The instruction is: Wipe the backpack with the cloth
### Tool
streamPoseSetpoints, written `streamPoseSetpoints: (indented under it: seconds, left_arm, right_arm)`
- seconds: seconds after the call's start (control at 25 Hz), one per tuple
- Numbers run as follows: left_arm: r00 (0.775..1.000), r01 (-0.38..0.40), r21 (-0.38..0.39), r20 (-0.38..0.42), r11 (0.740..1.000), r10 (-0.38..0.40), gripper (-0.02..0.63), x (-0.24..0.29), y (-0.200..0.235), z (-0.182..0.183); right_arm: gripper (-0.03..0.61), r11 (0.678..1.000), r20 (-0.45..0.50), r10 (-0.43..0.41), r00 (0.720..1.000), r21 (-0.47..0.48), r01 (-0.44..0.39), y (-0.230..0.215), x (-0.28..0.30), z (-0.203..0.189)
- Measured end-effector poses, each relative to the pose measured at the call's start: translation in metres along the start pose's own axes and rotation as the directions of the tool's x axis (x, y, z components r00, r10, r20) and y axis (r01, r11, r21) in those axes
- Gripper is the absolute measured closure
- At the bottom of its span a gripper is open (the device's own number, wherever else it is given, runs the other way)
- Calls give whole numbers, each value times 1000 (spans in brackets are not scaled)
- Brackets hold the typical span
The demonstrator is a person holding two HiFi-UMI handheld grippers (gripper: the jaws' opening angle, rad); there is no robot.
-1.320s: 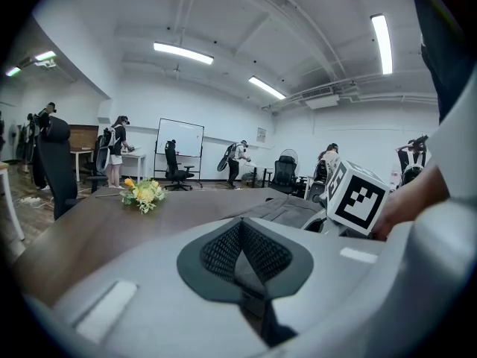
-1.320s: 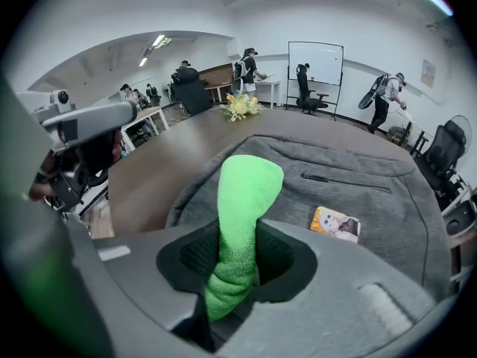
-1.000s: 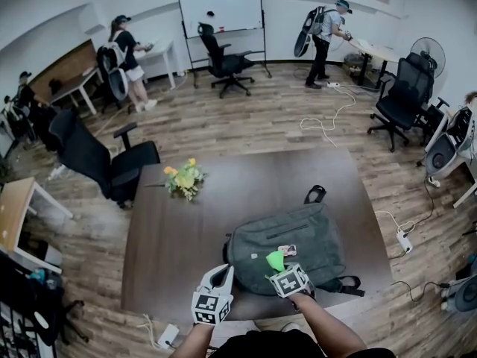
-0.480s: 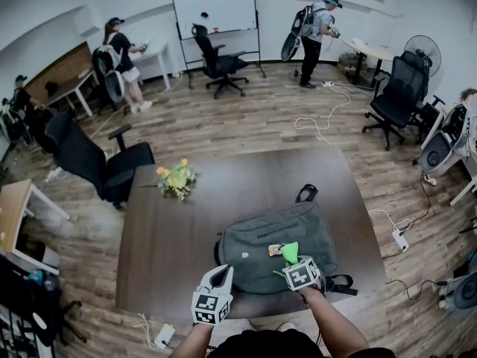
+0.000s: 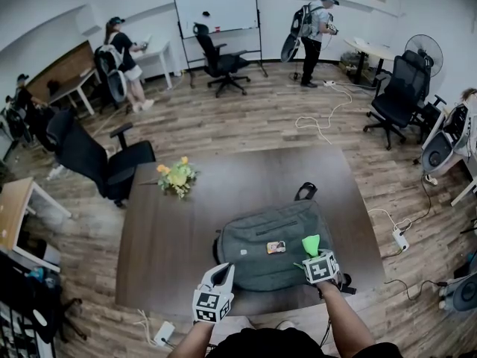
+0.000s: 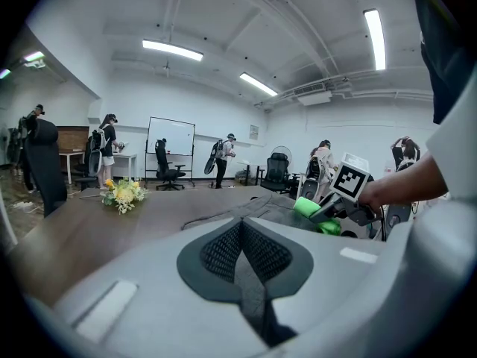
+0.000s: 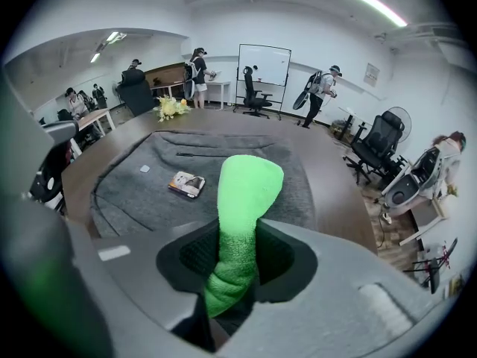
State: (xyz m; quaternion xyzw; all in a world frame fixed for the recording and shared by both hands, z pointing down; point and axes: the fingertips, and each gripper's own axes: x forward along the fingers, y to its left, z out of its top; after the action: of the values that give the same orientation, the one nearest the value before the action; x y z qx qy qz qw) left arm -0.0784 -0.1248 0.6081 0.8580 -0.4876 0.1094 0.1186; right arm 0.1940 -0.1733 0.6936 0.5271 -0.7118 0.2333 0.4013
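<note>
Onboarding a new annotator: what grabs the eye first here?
The bright green cloth, sticking out of the right claw at the right side of the grey backpack. The backpack lies flat at the dark table's near edge, with a yellow flower bunch at the far left. The left claw is shut on nothing.

Head view steeply down; gripper views low across shared backpack (image 5: 257, 259)

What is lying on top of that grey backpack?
A small flat card lies on the backpack, and the right gripper holds a green cloth over its right side. Whatever lies under the backpack is covered.
</note>
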Motion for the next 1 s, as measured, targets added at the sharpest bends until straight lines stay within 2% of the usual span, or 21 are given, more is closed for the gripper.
streamPoseSetpoints:
  seconds: [0.24, 0.44, 0.6, 0.76, 1.0]
  left_arm:
    - [1000, 2, 3, -4, 1000, -2, 594, 0, -5, -1]
    - [1000, 8, 2, -4, 1000, -8, 594, 0, -11, -3]
    - [1000, 7, 3, 5, 1000, -7, 594, -1, -15, -1]
    - [1000, -1, 1, 1, 1000, 1, 594, -6, -13, 0]
    - [1000, -19, -15, 6, 1000, 19, 594, -12, -8, -1]
  right_arm:
    - [468, 998, 4, -55, 998, 13, 55, -29, -10, -9]
    - [466, 995, -57, -64, 996, 76, 68, -38, -15, -29]
    - [465, 997, 23, -80, 997, 26, 79, -50, -19, -16]
    - [465, 995, 48, -95, 994, 23, 94, -47, -29, -12]
    - [465, 999, 190, -36, 981, 2, 36, -20, -65, 31]
